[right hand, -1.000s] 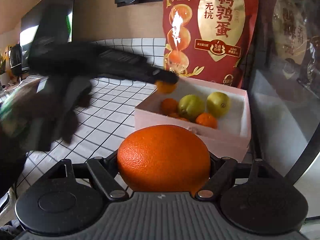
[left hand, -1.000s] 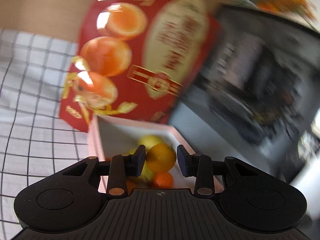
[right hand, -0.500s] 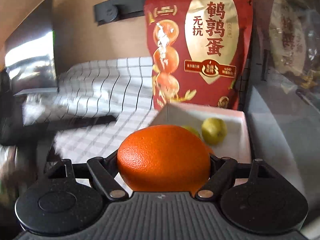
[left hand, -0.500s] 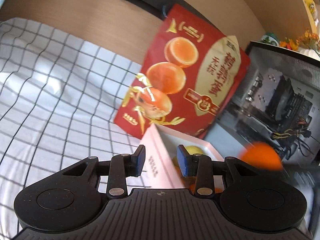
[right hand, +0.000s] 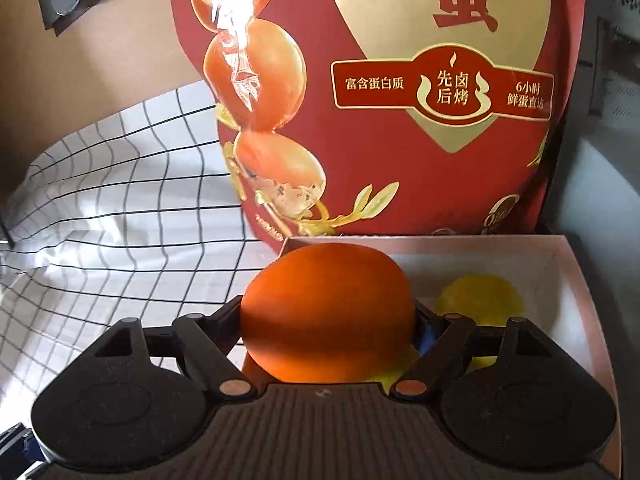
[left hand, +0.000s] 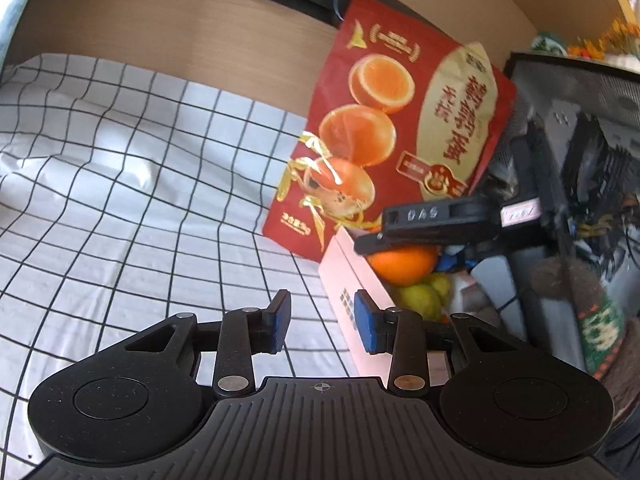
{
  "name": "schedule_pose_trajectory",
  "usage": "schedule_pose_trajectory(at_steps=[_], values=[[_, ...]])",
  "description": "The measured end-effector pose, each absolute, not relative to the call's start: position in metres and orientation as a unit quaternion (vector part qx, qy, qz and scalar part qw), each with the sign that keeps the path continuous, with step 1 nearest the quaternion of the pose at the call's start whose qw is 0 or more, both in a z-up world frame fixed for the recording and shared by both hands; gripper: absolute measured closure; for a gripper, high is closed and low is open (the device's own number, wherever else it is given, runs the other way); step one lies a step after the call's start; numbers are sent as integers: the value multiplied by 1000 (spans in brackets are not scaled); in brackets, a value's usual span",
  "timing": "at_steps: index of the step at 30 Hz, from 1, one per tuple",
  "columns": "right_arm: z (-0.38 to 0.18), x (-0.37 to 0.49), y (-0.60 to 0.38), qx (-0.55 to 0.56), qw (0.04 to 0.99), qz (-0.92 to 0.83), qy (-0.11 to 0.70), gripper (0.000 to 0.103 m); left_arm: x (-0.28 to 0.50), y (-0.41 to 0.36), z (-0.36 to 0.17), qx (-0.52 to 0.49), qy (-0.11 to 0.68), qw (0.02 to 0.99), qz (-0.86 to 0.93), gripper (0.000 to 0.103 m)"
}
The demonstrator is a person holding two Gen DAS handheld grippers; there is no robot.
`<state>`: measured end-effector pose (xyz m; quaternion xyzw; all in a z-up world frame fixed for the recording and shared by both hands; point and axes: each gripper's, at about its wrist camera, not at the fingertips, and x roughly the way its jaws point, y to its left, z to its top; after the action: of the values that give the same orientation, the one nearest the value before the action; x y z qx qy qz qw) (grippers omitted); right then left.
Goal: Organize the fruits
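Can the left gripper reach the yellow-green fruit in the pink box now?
Probably not yet: the right gripper holds the orange directly over the yellow-green fruit in the pink box.

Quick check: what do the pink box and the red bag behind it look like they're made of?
Pink box: probably matte paperboard, judging by thin flat walls, crisp folded edges and no shine. Red bag: glossy printed plastic or foil film, given the bright glare streak and slight creasing; which of the two can't be told.

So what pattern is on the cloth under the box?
White with a black grid, clearest in the left wrist view.
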<state>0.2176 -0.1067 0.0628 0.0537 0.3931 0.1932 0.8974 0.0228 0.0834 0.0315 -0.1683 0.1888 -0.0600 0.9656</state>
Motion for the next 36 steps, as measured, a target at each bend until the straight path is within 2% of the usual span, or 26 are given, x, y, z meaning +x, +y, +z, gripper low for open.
schedule_pose_trajectory(at_steps=[8,15,21,27,31,36], values=[[79,165,-121,16,901,204,384,21,15,54,25,-109,252,960,-62,64],[104,166,-150,28,927,157,341,21,2,41,30,-87,271,956,-67,64],[119,98,-174,5,931,195,307,17,-6,22,30,-17,301,952,-45,64],[81,38,-172,17,914,229,335,11,-13,12,13,2,327,945,-21,64],[38,37,-159,-5,904,206,375,11,-12,6,4,1,330,944,-12,60],[14,40,-151,-36,909,172,377,8,-5,7,1,-20,315,949,0,60]])
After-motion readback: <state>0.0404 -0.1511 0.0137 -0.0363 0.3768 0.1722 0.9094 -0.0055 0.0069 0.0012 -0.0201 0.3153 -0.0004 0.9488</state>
